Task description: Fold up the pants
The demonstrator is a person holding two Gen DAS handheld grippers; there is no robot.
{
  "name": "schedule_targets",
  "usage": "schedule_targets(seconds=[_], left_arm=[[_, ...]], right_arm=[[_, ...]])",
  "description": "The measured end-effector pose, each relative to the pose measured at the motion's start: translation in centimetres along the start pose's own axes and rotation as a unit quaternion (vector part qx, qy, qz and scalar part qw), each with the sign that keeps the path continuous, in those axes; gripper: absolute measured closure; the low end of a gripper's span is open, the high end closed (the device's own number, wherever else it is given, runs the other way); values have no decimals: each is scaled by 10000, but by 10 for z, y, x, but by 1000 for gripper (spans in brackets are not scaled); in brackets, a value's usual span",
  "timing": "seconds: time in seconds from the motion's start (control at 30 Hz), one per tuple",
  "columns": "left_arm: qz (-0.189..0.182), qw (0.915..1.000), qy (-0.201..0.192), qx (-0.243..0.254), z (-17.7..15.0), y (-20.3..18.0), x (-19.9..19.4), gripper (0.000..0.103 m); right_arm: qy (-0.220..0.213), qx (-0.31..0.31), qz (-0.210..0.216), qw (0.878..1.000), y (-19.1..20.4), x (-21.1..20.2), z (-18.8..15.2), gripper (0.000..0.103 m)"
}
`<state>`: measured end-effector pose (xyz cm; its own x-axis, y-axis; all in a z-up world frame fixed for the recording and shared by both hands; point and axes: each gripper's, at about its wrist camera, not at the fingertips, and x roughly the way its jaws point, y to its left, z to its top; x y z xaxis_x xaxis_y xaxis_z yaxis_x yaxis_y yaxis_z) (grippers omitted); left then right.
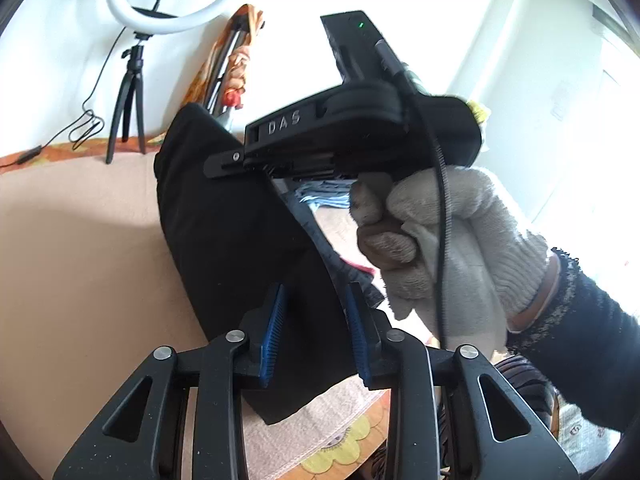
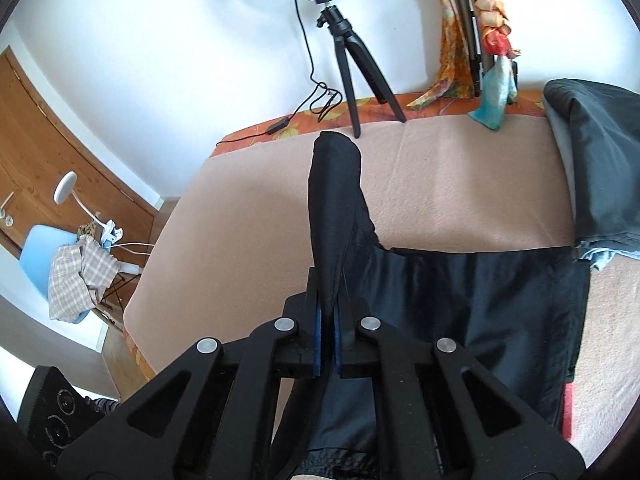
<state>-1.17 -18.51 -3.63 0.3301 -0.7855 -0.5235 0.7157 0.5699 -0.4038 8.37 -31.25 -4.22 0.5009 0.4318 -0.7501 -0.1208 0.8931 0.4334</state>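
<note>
The black pants [image 1: 240, 240] lie on a beige blanket [image 1: 80, 260]. My left gripper [image 1: 316, 336] is open, its blue pads on either side of the pants' near part, without pinching it. In the right wrist view my right gripper [image 2: 327, 320] is shut on a fold of the black pants [image 2: 334, 200], which rises between the pads; the rest of the pants [image 2: 480, 320] spreads flat to the right. In the left wrist view the right gripper's body [image 1: 360, 128] is above the pants, held by a gloved hand [image 1: 440, 240].
A ring light on a tripod [image 2: 352, 64] stands at the blanket's far edge with its cable [image 2: 316, 96]. Grey folded clothes [image 2: 592, 160] lie at the right. Patterned cloth [image 2: 472, 32] hangs at the wall. A blue chair [image 2: 44, 248] with checked cloth stands on the left.
</note>
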Motion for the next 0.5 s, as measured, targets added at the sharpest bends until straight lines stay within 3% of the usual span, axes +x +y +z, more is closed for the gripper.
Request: schedule_targets(seconds=[0.07, 0.23, 0.33, 0.5], left_arm=[[-56, 9997, -161, 187, 3, -6, -10, 60], [460, 9978, -353, 310, 4, 12, -20, 60], [809, 9965, -157, 140, 3, 31, -4, 60], [894, 9957, 258, 22, -1, 48, 29, 60]], right_arm=[[-40, 93, -36, 9999, -15, -8, -1, 98], [-99, 312, -38, 9995, -46, -18, -8, 98], [-173, 458, 28, 9988, -58, -21, -12, 98], [-110, 621, -7, 9980, -83, -21, -19, 98]])
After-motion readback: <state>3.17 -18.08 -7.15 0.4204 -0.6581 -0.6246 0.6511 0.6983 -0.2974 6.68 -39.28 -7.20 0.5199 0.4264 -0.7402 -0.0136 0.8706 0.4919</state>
